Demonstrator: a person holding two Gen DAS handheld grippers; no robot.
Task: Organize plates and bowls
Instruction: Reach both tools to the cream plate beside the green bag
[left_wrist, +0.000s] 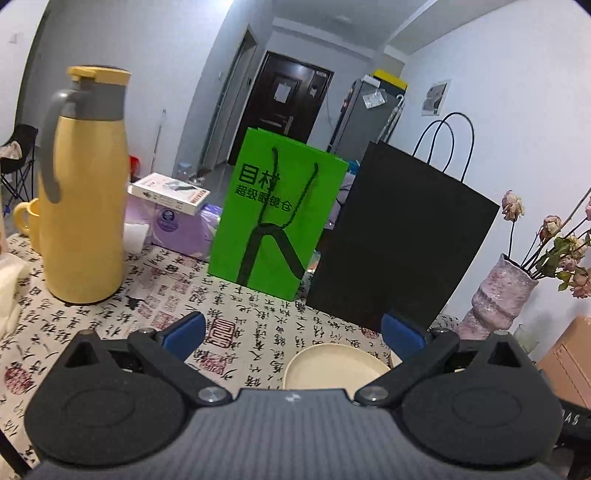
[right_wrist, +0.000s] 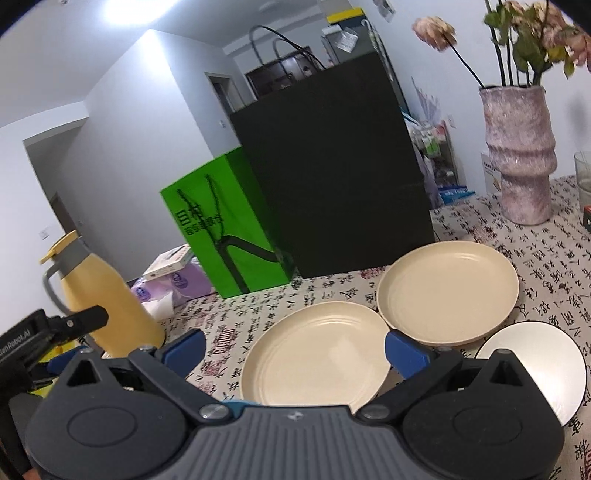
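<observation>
Where two cream plates (right_wrist: 314, 354) touch rims, bare tablecloth (right_wrist: 229, 317) leftward.

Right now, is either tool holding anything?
No. The left tool and right tool are both open and empty; the plates lie untouched on the table.

Calligraphy tablecloth (right_wrist: 332, 295): two plates (right_wrist: 314, 365), bowl (right_wrist: 546, 365), bags (right_wrist: 332, 177), vase (right_wrist: 521, 155).

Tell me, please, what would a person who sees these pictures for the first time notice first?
The bright green bag stands in the middle of the table, with the tall black bag close beside it. The yellow thermos rises at the far left. Nearer the right gripper, two cream plates lie flat on the calligraphy tablecloth, with a white bowl beside them.
</observation>
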